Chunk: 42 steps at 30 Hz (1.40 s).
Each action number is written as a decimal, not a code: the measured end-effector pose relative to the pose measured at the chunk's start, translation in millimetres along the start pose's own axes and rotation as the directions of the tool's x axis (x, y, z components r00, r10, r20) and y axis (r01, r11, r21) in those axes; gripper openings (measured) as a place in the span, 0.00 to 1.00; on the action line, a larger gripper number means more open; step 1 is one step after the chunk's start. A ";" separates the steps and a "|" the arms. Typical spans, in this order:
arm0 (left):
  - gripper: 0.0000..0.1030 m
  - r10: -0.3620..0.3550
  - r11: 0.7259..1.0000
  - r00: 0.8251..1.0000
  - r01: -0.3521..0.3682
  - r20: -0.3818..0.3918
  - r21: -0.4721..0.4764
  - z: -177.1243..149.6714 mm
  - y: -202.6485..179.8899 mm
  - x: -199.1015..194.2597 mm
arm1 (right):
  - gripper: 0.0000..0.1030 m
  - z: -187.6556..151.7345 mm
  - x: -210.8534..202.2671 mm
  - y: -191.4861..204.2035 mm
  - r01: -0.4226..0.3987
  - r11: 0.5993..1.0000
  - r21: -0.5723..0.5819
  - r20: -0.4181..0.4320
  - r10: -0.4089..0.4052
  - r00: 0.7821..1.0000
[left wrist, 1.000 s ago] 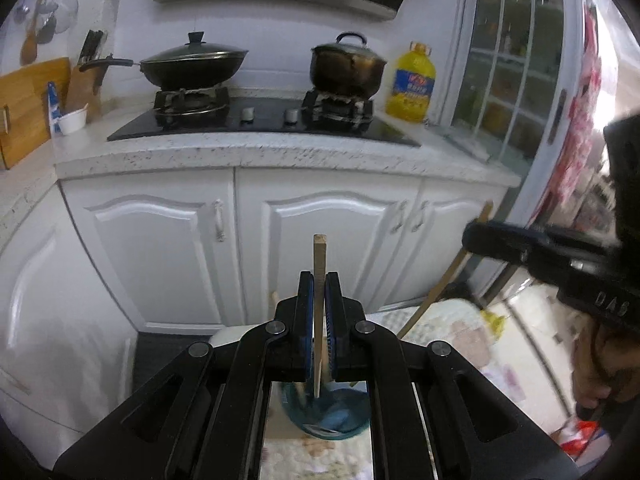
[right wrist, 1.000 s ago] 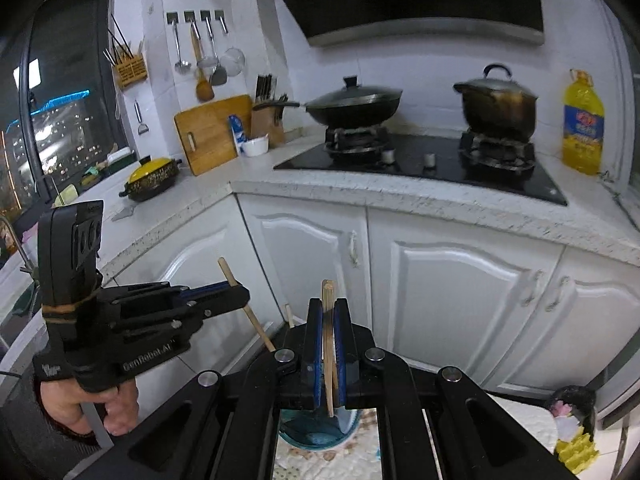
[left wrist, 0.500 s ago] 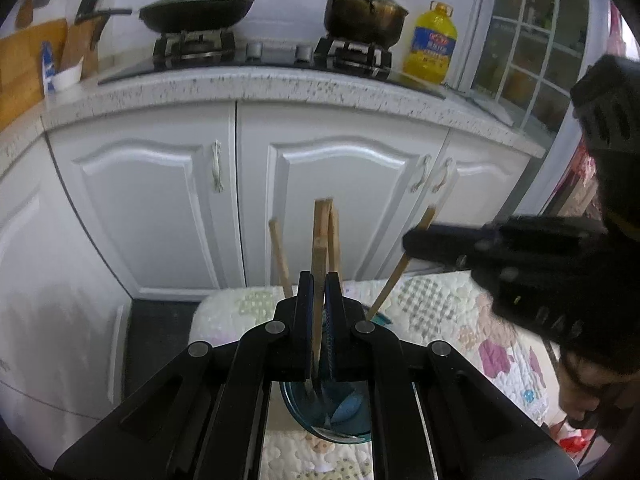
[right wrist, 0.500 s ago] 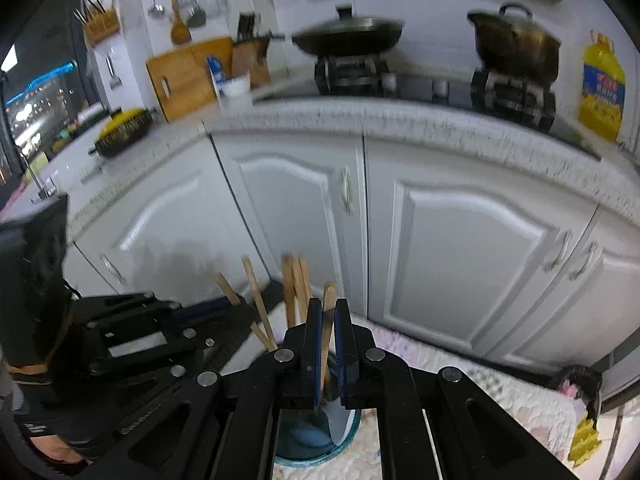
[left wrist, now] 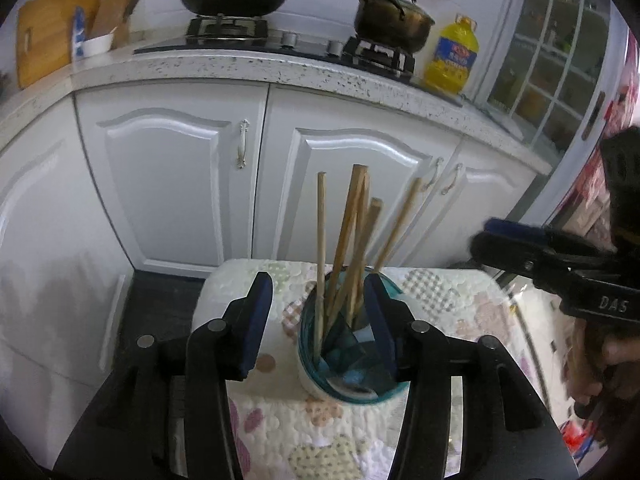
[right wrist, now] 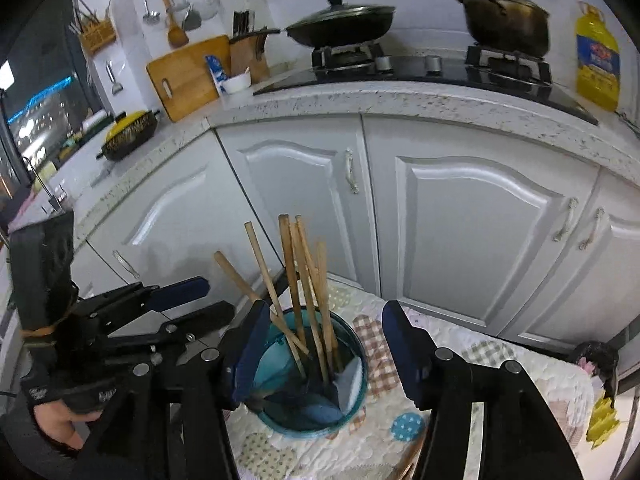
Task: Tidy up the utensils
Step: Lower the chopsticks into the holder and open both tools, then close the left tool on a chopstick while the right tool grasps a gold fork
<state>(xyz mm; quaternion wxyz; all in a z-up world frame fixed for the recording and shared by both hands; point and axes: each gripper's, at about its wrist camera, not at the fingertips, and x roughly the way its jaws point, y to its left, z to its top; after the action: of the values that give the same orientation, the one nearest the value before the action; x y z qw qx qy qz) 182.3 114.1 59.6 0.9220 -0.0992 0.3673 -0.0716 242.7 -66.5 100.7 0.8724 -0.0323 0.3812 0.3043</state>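
L gripper [left wrist: 318,308] & R gripper [right wrist: 326,340]: jaws just opened, holding nothing, straddling teal cup [right wrist: 348,412] w/ chopsticks [right wrist: 304,280] upright inside. Cup sits near quilted tabletop [left wrist: 440,300] far edge; cabinet doors [right wrist: 460,232] beyond.

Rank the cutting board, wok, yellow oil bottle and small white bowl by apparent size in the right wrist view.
1. Wok
2. Cutting board, close to the wok, order unsure
3. Oil bottle
4. White bowl

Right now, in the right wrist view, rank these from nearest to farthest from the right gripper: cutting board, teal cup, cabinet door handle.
1. teal cup, just below the open right gripper, on the quilt.
2. cabinet door handle, straight ahead.
3. cutting board, upper left, leaning on the wall.
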 end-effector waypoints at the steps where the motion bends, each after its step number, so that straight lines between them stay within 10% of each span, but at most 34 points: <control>1: 0.45 -0.008 1.000 1.000 0.008 0.013 -0.006 -4.6 -2.0 -7.2 | 0.56 -6.3 -9.9 -5.7 0.005 1.000 0.005 0.012 -0.005 1.000; 6: 0.47 -0.055 0.998 0.998 0.055 0.022 0.022 -49.2 -36.2 -28.5 | 0.60 -49.4 -25.1 -47.1 0.068 0.996 0.049 -0.029 -0.067 0.997; 17: 0.47 -0.066 0.992 0.957 0.093 -0.282 0.086 -191.4 -100.9 54.2 | 0.38 -183.6 49.1 -126.1 0.099 0.953 0.285 -0.336 0.002 0.942; 33: 0.47 -0.080 0.997 0.936 0.079 -0.343 -0.018 -215.8 -82.1 73.8 | 0.37 -194.4 87.8 -77.3 0.194 0.981 -0.012 -0.402 -0.182 0.897; 36: 0.47 -0.077 0.997 0.934 0.077 -0.349 -0.014 -211.1 -84.8 75.3 | 0.14 -193.6 92.7 -62.6 0.204 0.976 -0.081 -0.395 -0.219 0.892; 42: 0.47 -0.085 0.992 0.932 0.111 -0.352 0.054 -180.7 -113.0 87.7 | 0.07 -200.9 71.6 -97.4 0.239 0.971 0.017 -0.384 -0.215 0.898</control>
<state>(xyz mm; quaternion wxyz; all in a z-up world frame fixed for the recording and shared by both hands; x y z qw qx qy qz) 113.8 -37.1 -100.4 0.8406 -0.0691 0.5166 -0.1475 204.6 -167.2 -107.6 0.8121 -0.1071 0.5458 0.1764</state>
